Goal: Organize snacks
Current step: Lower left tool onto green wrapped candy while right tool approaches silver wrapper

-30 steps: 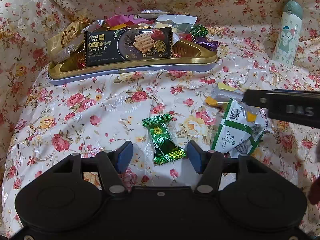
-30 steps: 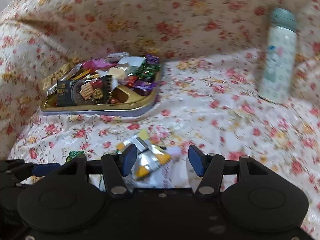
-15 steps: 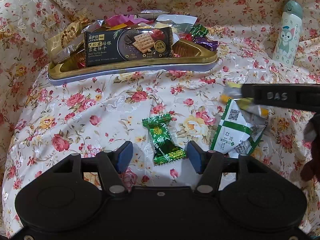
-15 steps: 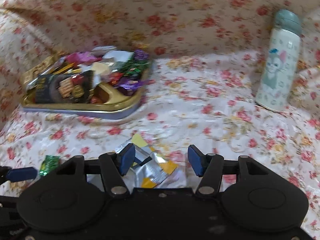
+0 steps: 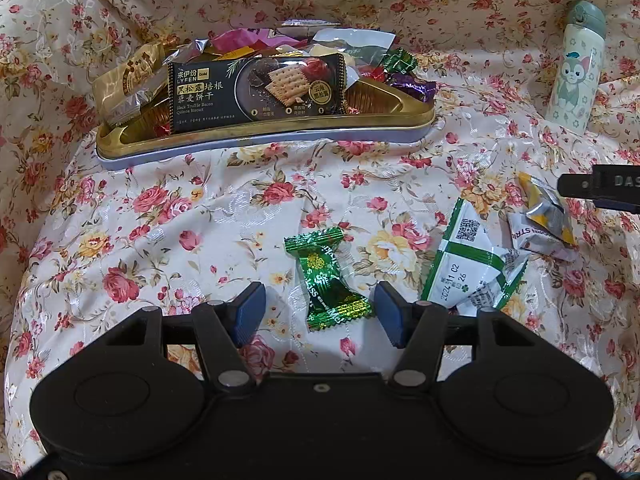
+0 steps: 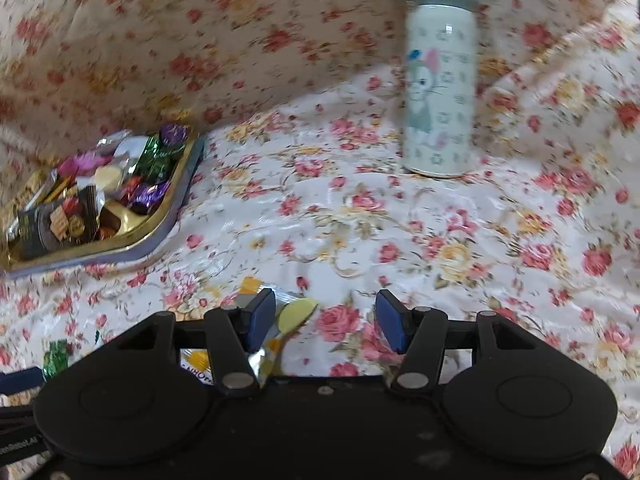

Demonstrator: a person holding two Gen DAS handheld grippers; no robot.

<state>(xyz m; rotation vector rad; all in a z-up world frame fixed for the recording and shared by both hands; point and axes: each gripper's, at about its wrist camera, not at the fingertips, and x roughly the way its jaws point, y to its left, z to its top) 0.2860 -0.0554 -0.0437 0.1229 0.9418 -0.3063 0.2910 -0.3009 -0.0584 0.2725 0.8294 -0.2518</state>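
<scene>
A gold tray [image 5: 264,136] full of snacks stands at the back on the flowered cloth; it also shows in the right wrist view [image 6: 120,240]. A green candy [image 5: 326,278] lies between the fingers of my open left gripper [image 5: 320,314]. A white-and-green packet [image 5: 468,268] and a silver-and-yellow packet [image 5: 546,216] lie to its right. My right gripper [image 6: 326,320] is open and empty, with the silver-and-yellow packet [image 6: 280,320] under its left finger. Its finger [image 5: 600,190] shows at the right edge of the left wrist view.
A pale green bottle with a cat picture [image 5: 576,64] stands upright at the back right; it also shows in the right wrist view [image 6: 438,76]. The flowered cloth [image 5: 160,220] rises into folds behind the tray.
My right gripper has moved to the right, away from the packets and tray, and now faces the bottle. The left gripper has not moved.
</scene>
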